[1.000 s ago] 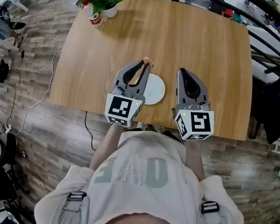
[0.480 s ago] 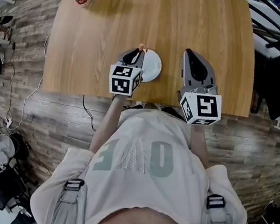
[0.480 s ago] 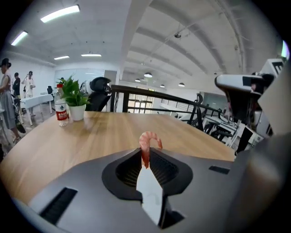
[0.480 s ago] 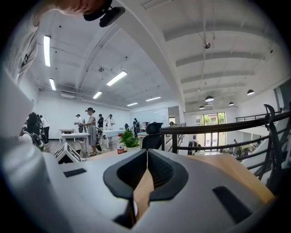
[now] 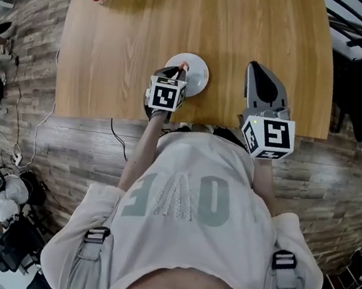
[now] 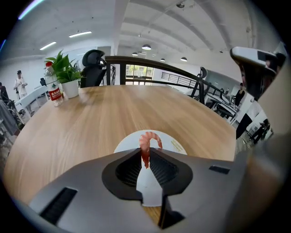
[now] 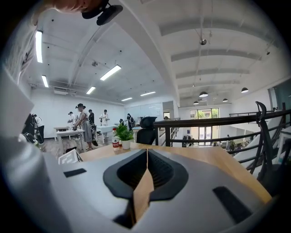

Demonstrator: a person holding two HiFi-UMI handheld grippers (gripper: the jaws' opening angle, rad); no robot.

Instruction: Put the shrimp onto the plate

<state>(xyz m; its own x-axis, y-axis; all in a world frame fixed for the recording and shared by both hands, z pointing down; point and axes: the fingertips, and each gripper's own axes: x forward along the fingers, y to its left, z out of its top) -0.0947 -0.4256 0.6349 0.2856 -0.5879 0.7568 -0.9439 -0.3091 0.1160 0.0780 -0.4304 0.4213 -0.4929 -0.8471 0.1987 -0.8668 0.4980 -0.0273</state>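
The left claw [image 6: 145, 152] pinches the shrimp [image 6: 150, 138] by its tail end. Its jaws are close together, with only the shrimp between them. The curly part sticks out past the tips. The claw points down, so the shrimp is right over the white plate [image 6: 181, 146]. I cannot tell if it touches the plate. I think it is held there so it can be let go and land on the plate, not on the table [image 6: 91, 123]. The right claw [image 7: 146, 152] is closed with nothing in it. It waits off to the side near the table edge, out of the way.
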